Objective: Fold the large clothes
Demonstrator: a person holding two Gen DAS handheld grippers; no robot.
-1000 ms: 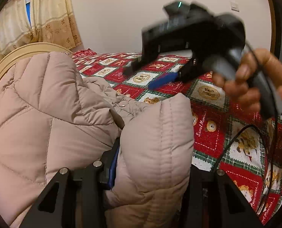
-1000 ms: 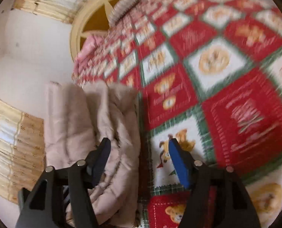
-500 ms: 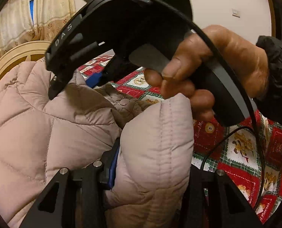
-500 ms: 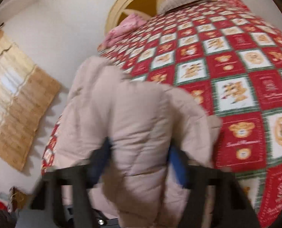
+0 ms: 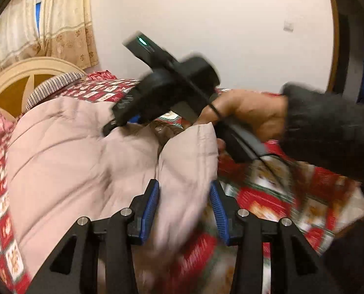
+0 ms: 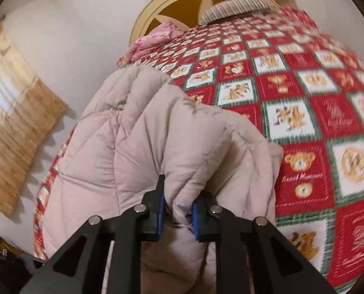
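On the bed's teddy-bear quilt [image 6: 302, 122], the puffy beige coat [image 6: 138, 132] looks barely half-folded: right hand-held gripper [image 6: 177, 212] pinches a thick fold, left hand-held gripper [image 5: 184, 205] straddles another, grip unclear.

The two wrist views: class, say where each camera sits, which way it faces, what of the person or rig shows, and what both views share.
Left wrist: on the left gripper, facing across the bed to the white wall; shows its fingers around a fold of the jacket, plus the right hand.
Right wrist: on the right gripper, facing the headboard; shows only its own fingers pinching the jacket.
Shared: jacket, quilt, headboard.
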